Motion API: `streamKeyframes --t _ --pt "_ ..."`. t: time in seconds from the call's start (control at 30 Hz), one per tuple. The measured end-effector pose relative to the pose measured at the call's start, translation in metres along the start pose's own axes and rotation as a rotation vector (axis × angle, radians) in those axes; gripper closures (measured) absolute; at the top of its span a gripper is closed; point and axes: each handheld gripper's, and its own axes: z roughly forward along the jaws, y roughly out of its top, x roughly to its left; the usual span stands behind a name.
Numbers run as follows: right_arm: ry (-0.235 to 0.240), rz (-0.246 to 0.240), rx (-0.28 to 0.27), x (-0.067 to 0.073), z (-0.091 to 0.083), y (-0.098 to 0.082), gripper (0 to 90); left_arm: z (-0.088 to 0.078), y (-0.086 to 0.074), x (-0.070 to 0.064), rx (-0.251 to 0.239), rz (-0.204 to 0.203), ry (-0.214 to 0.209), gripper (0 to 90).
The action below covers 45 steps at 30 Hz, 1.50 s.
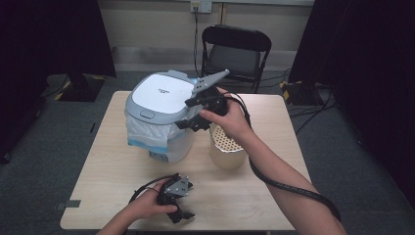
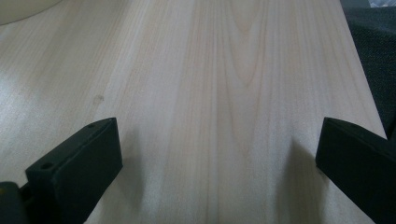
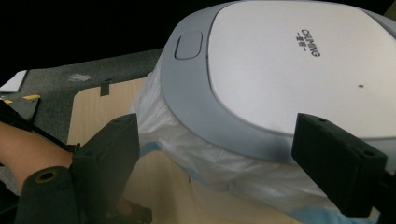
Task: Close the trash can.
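- Approach is the step in hand: right hand-held gripper (image 1: 193, 113), centre of the high view, hangs at the right edge of the bin (image 1: 159, 117), jaws apart and empty.
- Bin sits left of centre on the tabletop (image 1: 254, 196), lid (image 3: 289, 60) down, white liner (image 3: 224, 163) bunched under the rim.
- Right gripper view: jaws straddle the grey lid rim without touching; release button (image 3: 188, 45) lies upper left.
- Left hand-held gripper (image 1: 177, 203) rests low in the frame, jaws wide, holding nothing.
- Perforated beige cup (image 1: 226, 147) stands just right of the bin.
- Next, as I judge it: reach the button or lid edge, press or lift, without snagging the liner.
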Motion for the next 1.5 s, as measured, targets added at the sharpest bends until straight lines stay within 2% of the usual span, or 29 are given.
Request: streamKeyframes --t 0.6,0.87,1.13,1.5 --pt "-0.012 0.012 0.017 0.005 -0.02 -0.043 14.6 0.0 0.0 0.0 0.0 0.0 0.0 0.0" --pt "0.003 0.025 0.026 0.008 -0.023 -0.063 14.6 0.0 0.0 0.0 -0.002 -0.001 0.001 0.0" --pt "-0.001 0.036 0.041 0.009 -0.027 -0.082 14.6 0.001 -0.001 0.0 -0.02 -0.003 0.002 0.0" --pt "0.005 0.049 0.046 0.011 -0.031 -0.105 14.6 0.001 -0.001 0.0 -0.018 -0.001 0.005 0.0"
